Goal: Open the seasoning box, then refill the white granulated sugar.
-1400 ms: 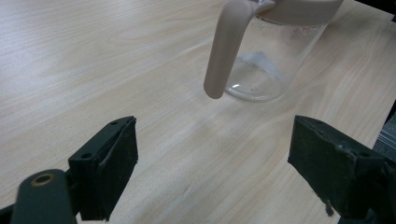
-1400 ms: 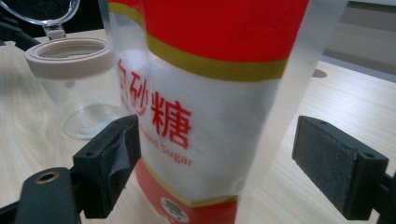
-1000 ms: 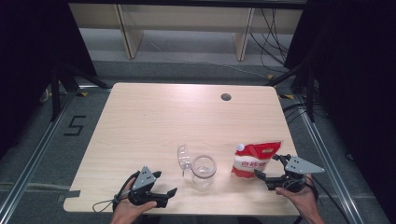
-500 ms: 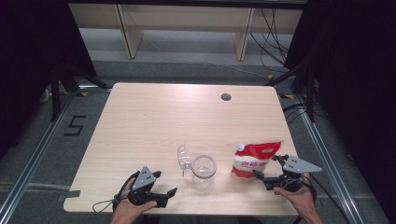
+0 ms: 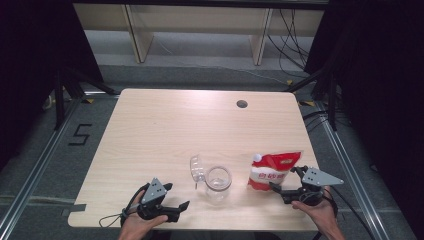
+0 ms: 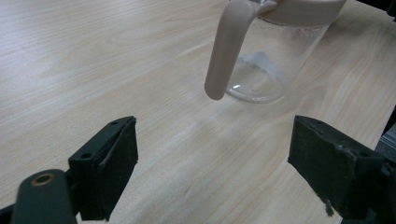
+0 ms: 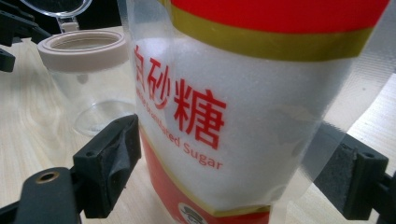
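A bag of granulated sugar [image 5: 272, 170], red and white with a yellow stripe, stands near the front right of the pale wooden counter [image 5: 165, 125]. Just to its left stands a clear jar [image 5: 218, 183] with a beige rim and a beige handle; its clear lid [image 5: 197, 169] is flipped open and tilts off to the left.

The right claw [image 5: 284, 184], held in a hand at the counter's front edge, sits at the lower right of the bag with its jaws spread wide. In the right gripper view the bag [image 7: 243, 107] stands between those two jaws, with a gap on each side, so the jaws are apart from it and hold nothing. The jar [image 7: 88, 79] appears behind the bag there.

The left claw [image 5: 176, 199], held in the other hand at the front left, is also spread wide and holds nothing. It points toward the jar [image 6: 271, 51], whose handle [image 6: 229, 46] faces it, with bare counter between the jaws.
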Tool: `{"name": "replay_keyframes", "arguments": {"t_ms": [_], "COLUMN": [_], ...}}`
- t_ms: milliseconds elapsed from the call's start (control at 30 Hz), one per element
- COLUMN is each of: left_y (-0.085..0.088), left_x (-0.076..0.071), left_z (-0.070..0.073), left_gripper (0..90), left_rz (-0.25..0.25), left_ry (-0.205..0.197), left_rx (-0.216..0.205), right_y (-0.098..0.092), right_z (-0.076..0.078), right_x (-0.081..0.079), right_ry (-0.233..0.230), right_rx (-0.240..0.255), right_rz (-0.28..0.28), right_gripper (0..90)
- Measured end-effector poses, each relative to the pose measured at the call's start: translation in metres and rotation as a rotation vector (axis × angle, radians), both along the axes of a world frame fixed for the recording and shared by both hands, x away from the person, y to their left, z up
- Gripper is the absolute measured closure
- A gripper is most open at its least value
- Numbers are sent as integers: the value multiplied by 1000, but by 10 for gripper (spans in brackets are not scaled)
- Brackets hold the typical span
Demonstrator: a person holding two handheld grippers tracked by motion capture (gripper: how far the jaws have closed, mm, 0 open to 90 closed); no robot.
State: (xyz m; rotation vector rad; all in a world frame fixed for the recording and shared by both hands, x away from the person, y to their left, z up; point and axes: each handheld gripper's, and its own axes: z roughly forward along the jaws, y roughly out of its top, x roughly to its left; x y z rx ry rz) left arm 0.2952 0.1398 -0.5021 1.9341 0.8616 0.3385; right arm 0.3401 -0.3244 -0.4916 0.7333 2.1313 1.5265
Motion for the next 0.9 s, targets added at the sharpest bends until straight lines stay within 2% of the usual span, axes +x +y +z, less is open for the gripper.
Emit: {"name": "replay_keyframes", "arguments": {"t_ms": [33,67,100,133,200,233,300,467,533,567,600,633,667,700,733,767,800,900], "left_y": [-1,0,1,0,0,0,0,0,0,0,0,0,0,0,0,0,0,1], "left_x": [-1,-1,0,-1,0,0,-1,-1,0,0,0,-1,0,0,-1,-1,-2,-1], "left_z": [0,0,1,0,1,0,0,0,0,0,0,0,0,0,0,0,1,1], "left_gripper": [152,152,152,152,152,152,152,152,152,152,152,152,152,152,152,152,152,152], "left_rz": [11,9,3,13,4,4,12,14,0,0,1,6,-2,-1,6,6,11,-2], "left_ry": [11,7,-7,3,-5,-5,3,8,-4,-5,-3,5,-4,-4,-1,0,2,-7], "left_rx": [-13,-9,8,-1,7,7,0,-5,0,7,4,-1,5,4,4,3,6,8], "right_y": [0,0,1,1,1,1,1,0,2,0,0,0,-1,-2,-1,0,-1,-1], "right_z": [0,0,0,0,-1,0,0,0,-1,-1,0,0,0,0,-1,0,0,0], "right_x": [-1,0,0,-1,0,-1,-1,-1,-2,0,-1,-3,-2,-2,-1,-4,-2,-4], "right_ry": [24,0,5,12,-14,1,-12,-12,-8,-34,9,15,-6,5,-21,19,3,19], "right_rx": [1,-2,-3,-9,-12,-11,-17,-15,8,-8,-1,11,15,6,12,20,7,11], "right_rz": [-2,-4,-1,5,4,5,2,-2,-22,-14,2,-19,-24,-17,-25,-34,-27,-24], "right_gripper": [163,163,165,177,200,209,214,234,246,252,266,279,297,301,305,307,312,340]}}
